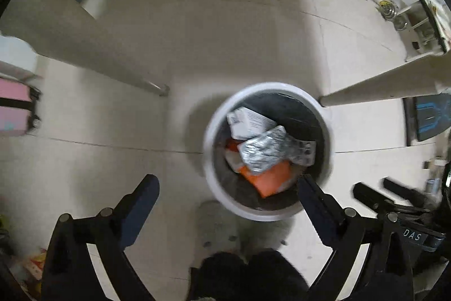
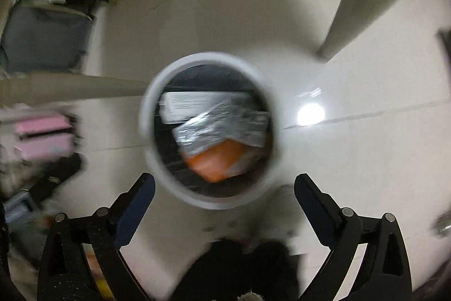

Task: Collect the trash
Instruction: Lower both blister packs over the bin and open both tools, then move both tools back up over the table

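On pale floor tiles point(image 1: 112, 114) sits a white bin point(image 1: 210, 137) of wrappers, beneath both spread, empty grippers point(image 1: 228, 188) point(image 2: 224, 186).

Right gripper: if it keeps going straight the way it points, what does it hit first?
Most likely the trash already in the white bin: the silver wrapper over the orange packet. The right gripper is open and empty, aimed into the bin mouth. The picture is blurred, so depth is uncertain.

Tiled floor point(image 1: 197, 52), white bin point(image 1: 214, 188), pink suitcase point(image 1: 14, 109)
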Available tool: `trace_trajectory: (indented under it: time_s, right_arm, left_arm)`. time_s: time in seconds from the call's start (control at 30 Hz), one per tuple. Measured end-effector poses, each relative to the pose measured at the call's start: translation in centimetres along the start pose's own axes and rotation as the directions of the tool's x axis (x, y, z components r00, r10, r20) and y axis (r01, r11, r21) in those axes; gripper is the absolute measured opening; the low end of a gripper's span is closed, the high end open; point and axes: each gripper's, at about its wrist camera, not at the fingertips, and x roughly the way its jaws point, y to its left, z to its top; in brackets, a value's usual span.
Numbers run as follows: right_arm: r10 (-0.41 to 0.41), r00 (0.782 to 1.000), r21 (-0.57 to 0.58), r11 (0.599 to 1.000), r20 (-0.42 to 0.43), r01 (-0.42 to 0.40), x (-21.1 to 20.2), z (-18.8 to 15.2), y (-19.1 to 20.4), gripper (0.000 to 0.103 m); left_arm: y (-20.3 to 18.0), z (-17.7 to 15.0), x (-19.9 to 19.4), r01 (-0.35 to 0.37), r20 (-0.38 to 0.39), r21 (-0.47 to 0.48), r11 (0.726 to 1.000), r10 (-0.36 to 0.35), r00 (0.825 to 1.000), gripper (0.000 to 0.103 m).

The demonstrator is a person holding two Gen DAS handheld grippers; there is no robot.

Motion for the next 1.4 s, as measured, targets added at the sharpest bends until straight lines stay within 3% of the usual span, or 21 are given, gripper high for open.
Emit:
trace_trajectory:
  time_s: [0.1, 0.17, 0.4, 1.07, 1.2, 1.33, 1.4]
  right_arm:
    - [-0.126, 0.992, -0.055, 0.99, 0.023, 0.127, -1.5, -0.5, 0.7, 0.1]
    - [-0.166, 0.985, -0.068, 0.983, 0.037, 0.168, -3.0, -1.1, 1.2, 0.101]
    - [-0.199, 0.977, -0.066, 0.977, 0.073, 0.204, -9.7, -3.0, 2.2, 0.101]
    - [-0.154, 0.975, -0.064, 0.984, 0.159, 0.165, -37.3, -9.9, 9.8, 0.101]
    - [-0.104, 0.983, -0.018, 0.994, 0.152, 0.108, -41.8, -10.0, 11.1, 0.101]
    - [-0.046, 0.977, 0.021, 0.999, 0.209, 0.042, -46.6, -7.7, 12.7, 0.101]
    - [-0.032, 0.971, 0.03, 0.999, 0.238, 0.025, -48.4, -5.8, 13.3, 0.101]
  left_arm:
    - [-0.2, -0.6, -1.8, -0.031, 0.007, 0.006, 1.0, 0.031, 1.0, 0.1]
    - [-0.4, -1.1, -3.1, -0.034, 0.004, 0.005, 0.999, 0.034, 0.999, 0.1]
    - [-1.1, -2.8, -9.4, -0.021, 0.005, -0.006, 1.0, 0.021, 1.0, 0.1]
    - [-1.5, -5.7, -31.8, 0.031, 0.081, 0.024, 0.999, -0.033, 0.996, 0.1]
    - [-1.1, -4.7, -35.4, 0.029, 0.134, 0.016, 0.999, -0.03, 0.991, 0.1]
    - [-0.8, -1.5, -39.3, 0.021, 0.244, -0.002, 1.0, -0.02, 0.97, 0.1]
    - [-0.8, 0.7, -40.7, -0.019, 0.294, -0.016, 1.0, 0.023, 0.956, 0.1]
